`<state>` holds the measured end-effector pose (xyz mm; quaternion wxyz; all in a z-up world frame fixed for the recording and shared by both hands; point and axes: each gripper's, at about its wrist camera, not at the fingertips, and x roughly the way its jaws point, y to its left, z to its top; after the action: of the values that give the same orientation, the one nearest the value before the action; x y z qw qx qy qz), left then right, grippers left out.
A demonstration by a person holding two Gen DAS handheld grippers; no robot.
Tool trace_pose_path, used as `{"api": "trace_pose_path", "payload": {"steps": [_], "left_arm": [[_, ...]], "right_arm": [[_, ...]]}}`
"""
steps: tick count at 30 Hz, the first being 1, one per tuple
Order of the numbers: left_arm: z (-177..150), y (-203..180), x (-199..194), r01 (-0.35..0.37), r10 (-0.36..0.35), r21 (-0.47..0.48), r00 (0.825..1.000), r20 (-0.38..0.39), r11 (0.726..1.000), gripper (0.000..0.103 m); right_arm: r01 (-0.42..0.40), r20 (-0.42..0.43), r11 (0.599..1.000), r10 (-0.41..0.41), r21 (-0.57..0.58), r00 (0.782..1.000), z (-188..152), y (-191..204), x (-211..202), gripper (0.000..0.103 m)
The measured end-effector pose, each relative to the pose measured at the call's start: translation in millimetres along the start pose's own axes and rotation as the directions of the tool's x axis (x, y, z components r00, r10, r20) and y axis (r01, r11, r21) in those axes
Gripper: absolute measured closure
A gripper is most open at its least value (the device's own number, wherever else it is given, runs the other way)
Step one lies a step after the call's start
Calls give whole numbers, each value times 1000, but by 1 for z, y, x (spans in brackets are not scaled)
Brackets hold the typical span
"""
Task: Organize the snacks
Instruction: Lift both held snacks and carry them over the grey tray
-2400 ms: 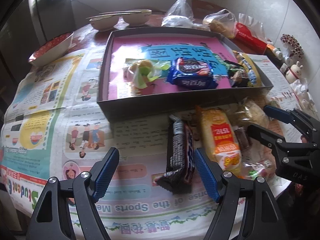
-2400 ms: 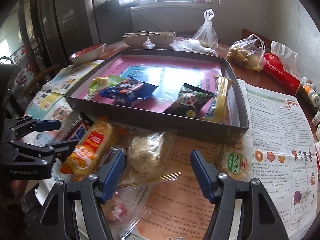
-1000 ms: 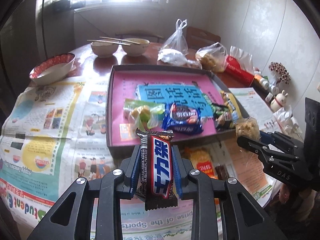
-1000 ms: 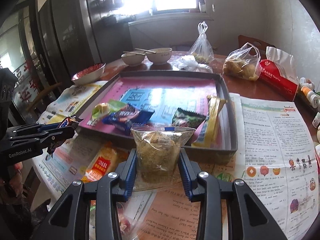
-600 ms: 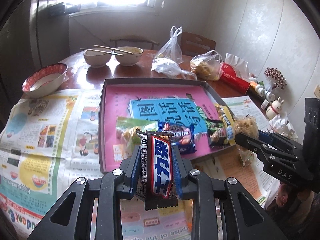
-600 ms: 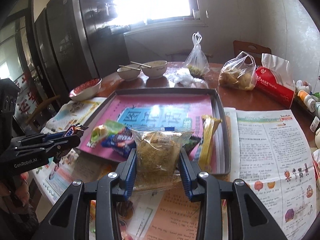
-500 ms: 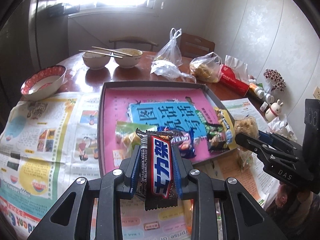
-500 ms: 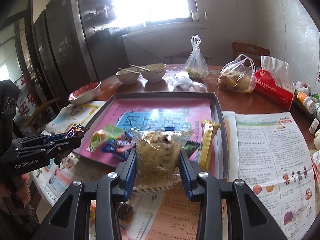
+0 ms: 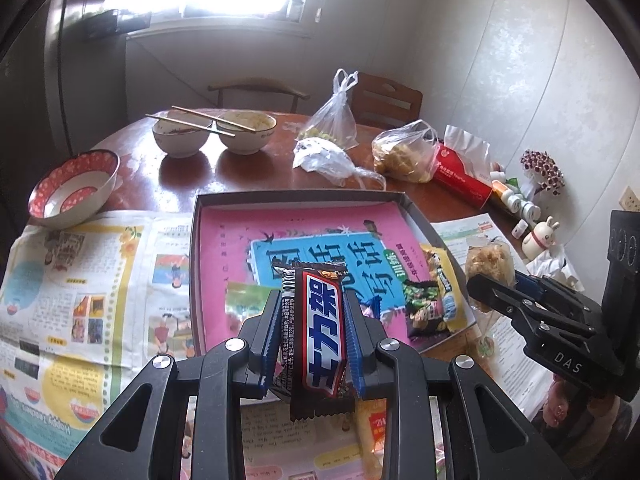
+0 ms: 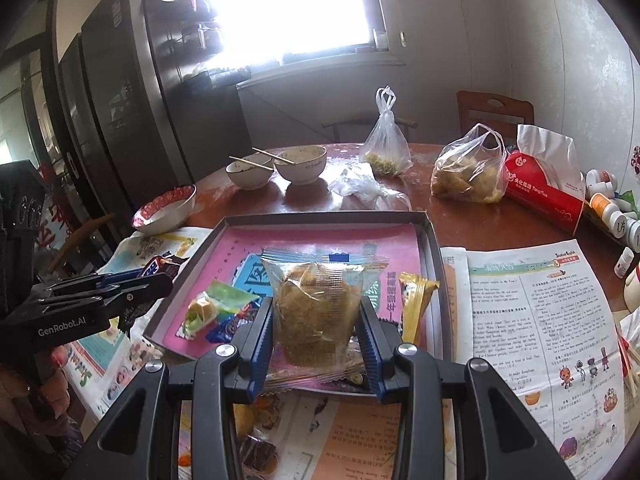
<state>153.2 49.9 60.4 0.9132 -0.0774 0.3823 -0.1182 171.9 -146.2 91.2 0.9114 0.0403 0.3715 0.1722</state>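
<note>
My left gripper is shut on a chocolate bar in a dark wrapper with a red and blue label, held upright above the near edge of the grey tray. In the right wrist view my right gripper is shut on a clear bag of golden floss cake, also lifted over the tray's near edge. The tray has a pink and blue lining and holds a green candy packet, a blue biscuit packet, a dark green packet and a yellow bar.
Newspapers cover the table around the tray. An orange bread packet and small sweets lie near the front edge. Behind the tray stand bowls with chopsticks, a red-rimmed bowl, plastic bags and a red tissue pack.
Both grippers have risen and come forward with their snacks, from the newspaper in front of the tray to over its near edge. Their grips are unchanged.
</note>
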Motion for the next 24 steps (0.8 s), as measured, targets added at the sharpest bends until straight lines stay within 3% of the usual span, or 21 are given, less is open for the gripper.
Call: {"api": "trace_pose_path", "payload": {"steps": [11, 24], "left_arm": [[15, 1, 16, 29, -29, 5, 999, -39, 1000, 73], [5, 0, 50, 48, -46, 9, 992, -116, 999, 73]], "right_arm": [[1, -22, 1000, 0, 25, 1000, 16, -2, 14, 63], [-8, -80, 1000, 9, 14, 997, 11, 1, 40, 63]]}}
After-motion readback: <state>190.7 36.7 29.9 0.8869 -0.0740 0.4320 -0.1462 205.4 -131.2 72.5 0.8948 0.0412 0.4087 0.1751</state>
